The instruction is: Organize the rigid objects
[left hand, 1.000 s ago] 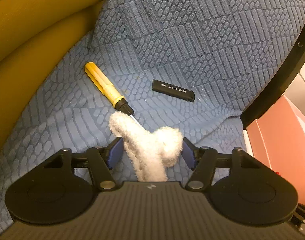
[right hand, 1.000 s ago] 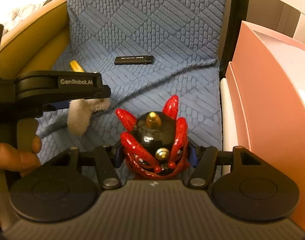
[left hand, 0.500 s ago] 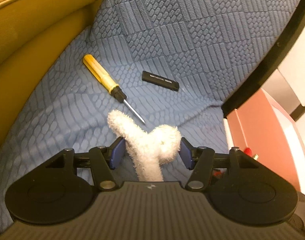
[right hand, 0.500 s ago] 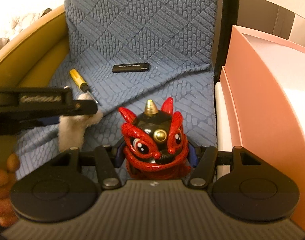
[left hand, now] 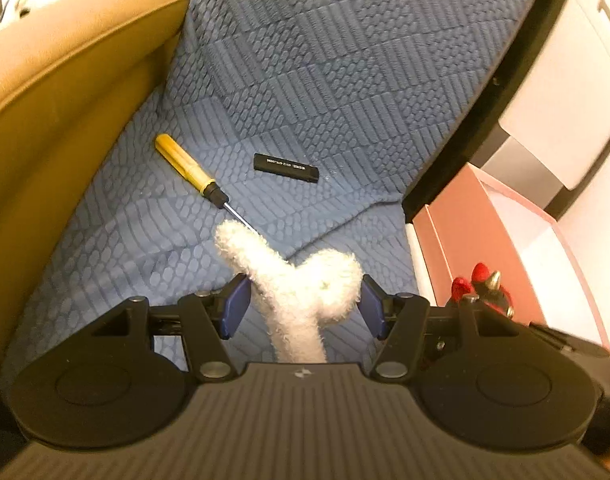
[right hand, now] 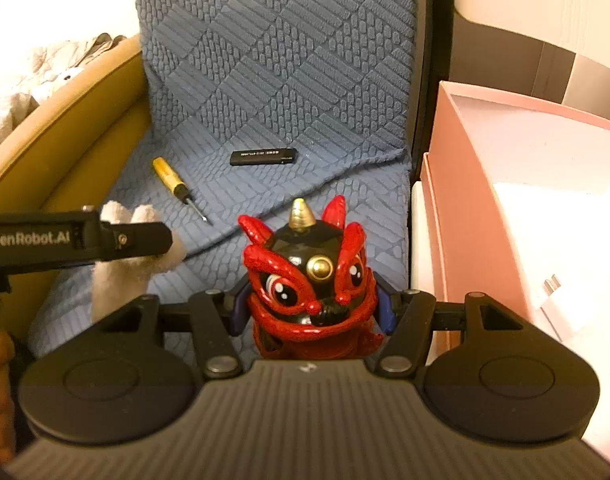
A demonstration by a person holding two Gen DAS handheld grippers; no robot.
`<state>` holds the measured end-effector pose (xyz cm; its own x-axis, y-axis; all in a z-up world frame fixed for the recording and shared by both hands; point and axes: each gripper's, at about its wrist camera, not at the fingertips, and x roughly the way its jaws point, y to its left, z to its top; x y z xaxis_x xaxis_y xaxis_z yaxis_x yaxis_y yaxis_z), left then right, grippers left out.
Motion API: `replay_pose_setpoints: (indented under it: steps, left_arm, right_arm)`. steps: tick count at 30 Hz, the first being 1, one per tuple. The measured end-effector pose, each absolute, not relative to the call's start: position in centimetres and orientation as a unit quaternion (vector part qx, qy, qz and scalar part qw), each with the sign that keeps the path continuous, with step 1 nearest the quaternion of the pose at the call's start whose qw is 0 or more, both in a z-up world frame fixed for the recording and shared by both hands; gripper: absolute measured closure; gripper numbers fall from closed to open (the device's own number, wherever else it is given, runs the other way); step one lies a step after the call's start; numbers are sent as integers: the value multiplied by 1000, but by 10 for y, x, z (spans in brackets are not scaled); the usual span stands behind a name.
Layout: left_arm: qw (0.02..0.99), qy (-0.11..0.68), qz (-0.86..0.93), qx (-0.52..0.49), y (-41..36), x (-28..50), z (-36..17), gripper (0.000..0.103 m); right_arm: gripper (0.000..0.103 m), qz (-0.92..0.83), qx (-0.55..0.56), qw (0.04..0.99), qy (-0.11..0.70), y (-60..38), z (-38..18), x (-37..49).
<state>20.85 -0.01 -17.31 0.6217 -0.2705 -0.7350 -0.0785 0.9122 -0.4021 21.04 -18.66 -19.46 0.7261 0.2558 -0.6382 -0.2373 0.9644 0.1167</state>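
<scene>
Two hand-held grippers: both above a blue textured cover point(left hand: 345, 80) on a seat.
Left hand-held gripper point(left hand: 303, 306): blue pads pinching a white fuzzy forked toy point(left hand: 301, 280), held clear of the cover.
Right hand-held gripper point(right hand: 311, 308): pads pinching a red and black horned figurine point(right hand: 313, 280), facing the camera.
Writing: "GenRobot.AI" on the left gripper's side, seen from the right wrist view; white print on the black stick point(left hand: 286, 167), too small to read.
Left on the cover: yellow-handled screwdriver point(left hand: 189, 170) and the black stick, near each other, apart.
Surroundings: tan padded armrest point(left hand: 65, 100) to the left; open pink box point(right hand: 485, 184) to the right, a small white item inside.
</scene>
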Motion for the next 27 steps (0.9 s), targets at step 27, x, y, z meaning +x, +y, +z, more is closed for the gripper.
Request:
replay_pose_setpoints:
  steps: [27]
  left_arm:
    - [884, 405, -81, -219, -58, 180, -55, 39]
  right_arm:
    - [41, 138, 49, 945, 294, -252, -89, 152]
